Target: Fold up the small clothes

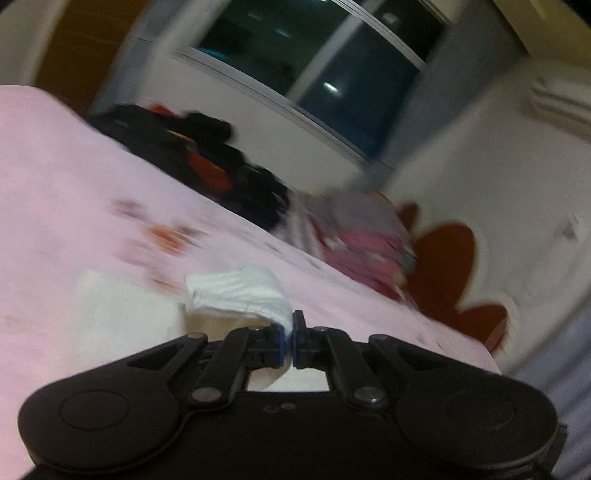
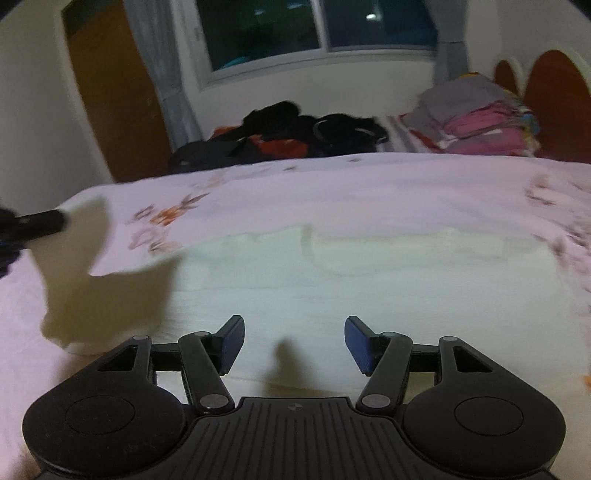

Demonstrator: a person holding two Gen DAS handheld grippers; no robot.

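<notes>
A small white garment point(image 2: 332, 280) lies spread on the pink floral bedsheet point(image 2: 332, 184). My left gripper point(image 1: 293, 334) is shut on a white edge of the garment point(image 1: 240, 291) and lifts it off the bed. In the right wrist view the left gripper point(image 2: 61, 219) shows at the far left, holding up the garment's left flap point(image 2: 92, 266). My right gripper point(image 2: 294, 343) is open and empty, low over the near part of the garment.
A heap of dark clothes point(image 2: 288, 133) lies at the far edge of the bed. A stack of folded pink and grey clothes point(image 2: 476, 122) sits at the far right by a red and white headboard point(image 2: 554, 103). A window point(image 2: 314, 29) is behind.
</notes>
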